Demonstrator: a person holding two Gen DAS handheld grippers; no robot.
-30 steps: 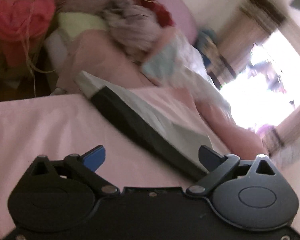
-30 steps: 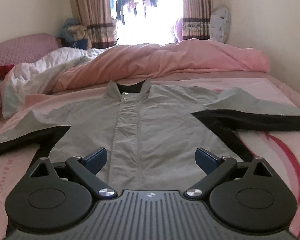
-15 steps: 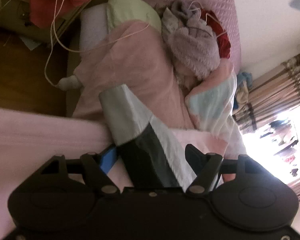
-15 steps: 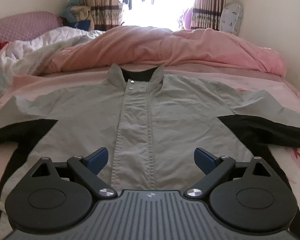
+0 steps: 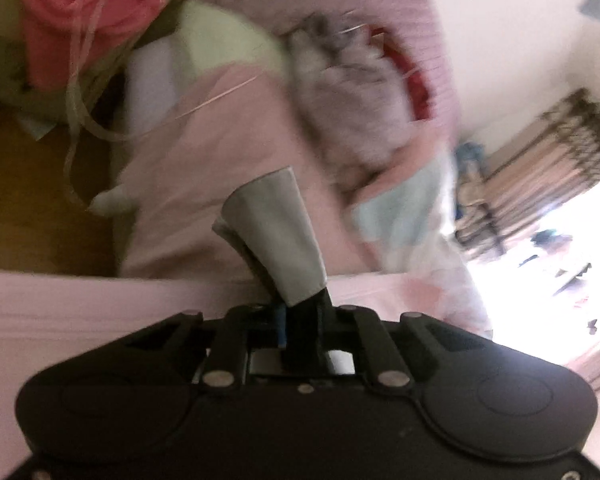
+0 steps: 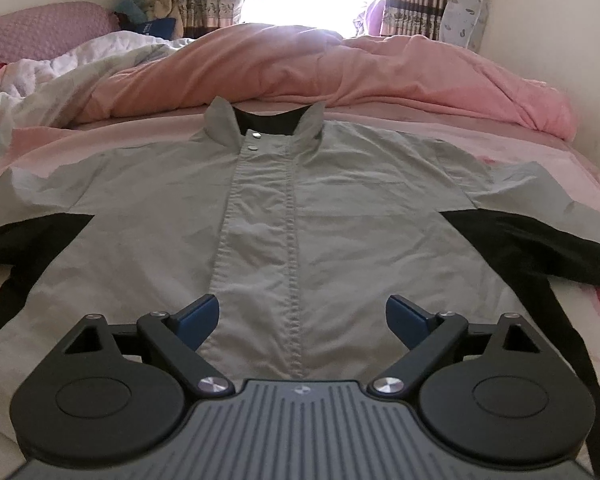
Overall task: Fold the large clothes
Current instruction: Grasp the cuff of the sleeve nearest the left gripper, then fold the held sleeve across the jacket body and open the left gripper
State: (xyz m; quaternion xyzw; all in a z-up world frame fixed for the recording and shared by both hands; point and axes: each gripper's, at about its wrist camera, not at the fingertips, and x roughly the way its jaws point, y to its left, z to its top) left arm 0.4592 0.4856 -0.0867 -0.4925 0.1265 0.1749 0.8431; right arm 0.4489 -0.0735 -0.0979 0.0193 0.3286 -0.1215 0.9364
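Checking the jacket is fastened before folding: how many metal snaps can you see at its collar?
2, both on the jacket placket just below the collar: upper snap, lower snap. Others may be hidden under the placket.

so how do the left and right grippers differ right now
The left gripper has its jaws shut on the jacket's sleeve cuff; the right gripper has its jaws wide open and holds nothing. The left one shows the cuff sticking up past the bed's edge; the right one hangs over the jacket front, lying flat and spread on the bed. Both share the same black two-finger build with blue pads.
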